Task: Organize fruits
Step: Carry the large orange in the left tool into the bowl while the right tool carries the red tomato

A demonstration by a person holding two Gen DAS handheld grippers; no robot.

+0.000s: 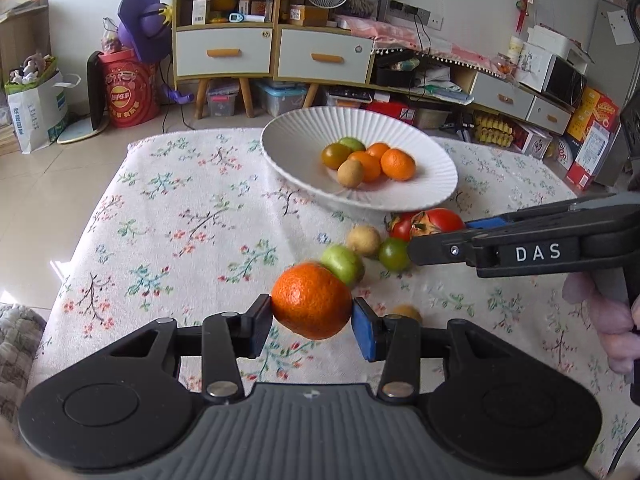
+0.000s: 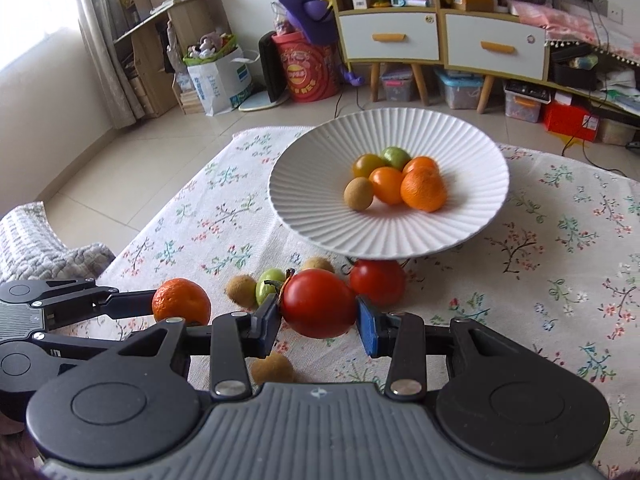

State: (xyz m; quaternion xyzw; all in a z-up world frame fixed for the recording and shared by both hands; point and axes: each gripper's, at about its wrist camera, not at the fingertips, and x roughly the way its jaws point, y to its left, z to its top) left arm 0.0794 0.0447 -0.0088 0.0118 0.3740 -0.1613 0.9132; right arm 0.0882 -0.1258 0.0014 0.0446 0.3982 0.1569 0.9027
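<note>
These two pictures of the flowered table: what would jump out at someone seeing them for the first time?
First, the left hand-held gripper pinching a bright orange mandarin, and the right hand-held gripper clamped on a red tomato. Behind them stands a ribbed white bowl on the floral tablecloth, already holding a small heap of orange, green and brown fruit. More loose fruit lies just in front of the bowl.

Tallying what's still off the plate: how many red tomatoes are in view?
2. One red tomato is clamped in the right gripper; the other tomato lies on the tablecloth just behind it, partly hidden by the white plate rim. More could be hidden beneath the plate.
</note>
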